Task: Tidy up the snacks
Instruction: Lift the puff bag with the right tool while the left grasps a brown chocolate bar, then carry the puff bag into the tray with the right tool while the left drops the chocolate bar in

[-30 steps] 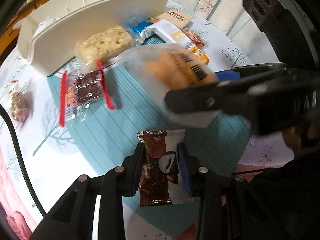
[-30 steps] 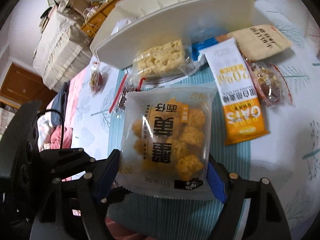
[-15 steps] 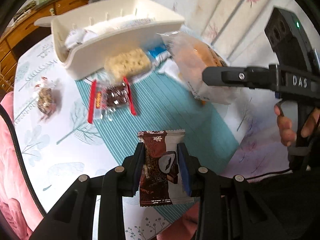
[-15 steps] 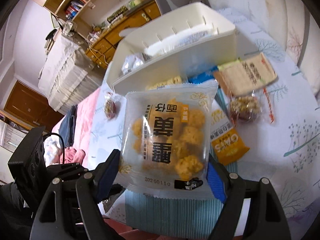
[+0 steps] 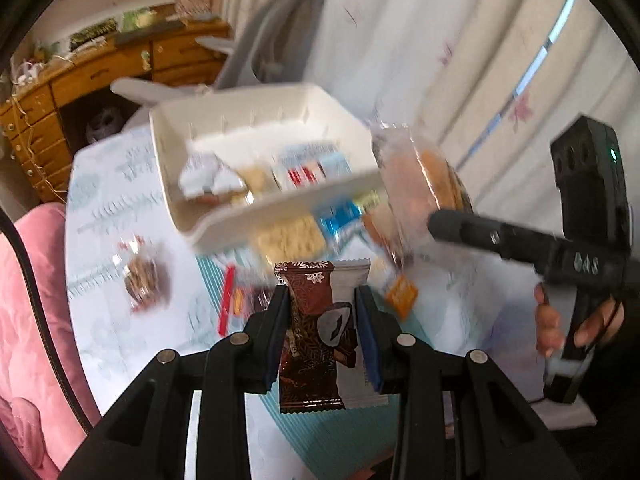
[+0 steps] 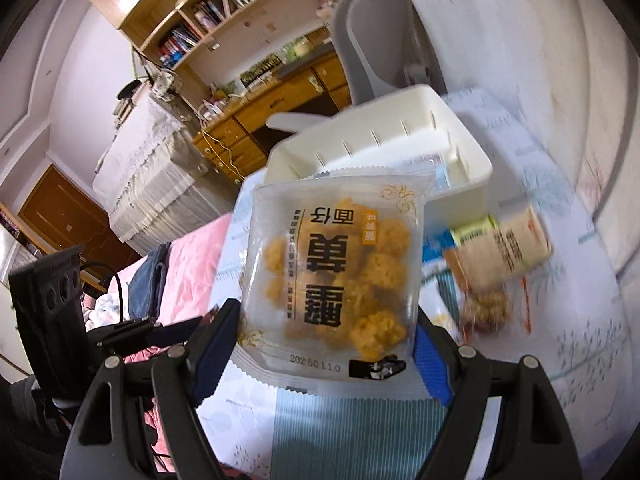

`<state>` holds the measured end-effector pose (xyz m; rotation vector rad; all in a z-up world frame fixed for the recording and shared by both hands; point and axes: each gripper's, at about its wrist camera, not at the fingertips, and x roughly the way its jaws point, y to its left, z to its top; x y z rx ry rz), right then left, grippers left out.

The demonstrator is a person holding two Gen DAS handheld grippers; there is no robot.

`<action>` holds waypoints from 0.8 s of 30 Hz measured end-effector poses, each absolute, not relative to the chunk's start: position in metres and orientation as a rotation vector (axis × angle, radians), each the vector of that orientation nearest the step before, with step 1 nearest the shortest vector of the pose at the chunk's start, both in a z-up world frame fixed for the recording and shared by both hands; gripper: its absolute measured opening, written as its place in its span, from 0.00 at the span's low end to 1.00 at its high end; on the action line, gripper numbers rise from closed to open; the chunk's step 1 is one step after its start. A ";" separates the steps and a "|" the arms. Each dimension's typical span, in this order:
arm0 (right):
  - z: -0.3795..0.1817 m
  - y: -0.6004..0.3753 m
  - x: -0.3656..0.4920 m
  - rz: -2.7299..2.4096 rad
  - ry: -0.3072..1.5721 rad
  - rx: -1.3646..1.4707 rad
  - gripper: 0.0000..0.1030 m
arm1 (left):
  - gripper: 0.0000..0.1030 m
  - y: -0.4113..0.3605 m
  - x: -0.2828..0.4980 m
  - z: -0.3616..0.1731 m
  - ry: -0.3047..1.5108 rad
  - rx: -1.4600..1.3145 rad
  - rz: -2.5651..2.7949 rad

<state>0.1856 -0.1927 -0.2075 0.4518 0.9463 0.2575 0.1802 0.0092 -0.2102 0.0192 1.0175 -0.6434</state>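
My left gripper (image 5: 322, 320) is shut on a brown and white chocolate snack packet (image 5: 320, 336), held upright above the table. My right gripper (image 6: 324, 320) is shut on a clear packet of golden puffed snacks (image 6: 336, 276), which fills the gap between its blue pads. In the left wrist view that same packet (image 5: 420, 188) hangs at the right beside the white bin (image 5: 276, 216), with the right gripper (image 5: 444, 224) clamped on it. The white bin (image 6: 452, 196) sits beyond the packet and holds several wrapped snacks (image 5: 304, 168).
Loose snacks lie on the table before the bin: a rice crisp bar (image 5: 288, 240), a red-edged packet (image 5: 240, 300), a nut cluster (image 5: 140, 280), an oat packet (image 6: 504, 248). A teal striped mat (image 6: 352, 432) lies below. A grey chair (image 6: 384, 40) and wooden drawers (image 5: 92, 88) stand behind. A person's hand (image 5: 576, 320) grips the right tool.
Both grippers have risen with their packets still held. The table and bin now look smaller and farther, and the bin's inside shows.
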 end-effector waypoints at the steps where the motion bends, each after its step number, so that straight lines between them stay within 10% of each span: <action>1: -0.203 -0.193 0.189 0.269 0.935 0.448 0.78 | 0.31 0.009 0.187 -0.207 1.014 0.005 -0.632; 24: -0.187 -0.227 0.262 0.250 0.827 0.429 0.78 | 0.31 -0.016 0.321 -0.187 0.954 -0.210 -0.514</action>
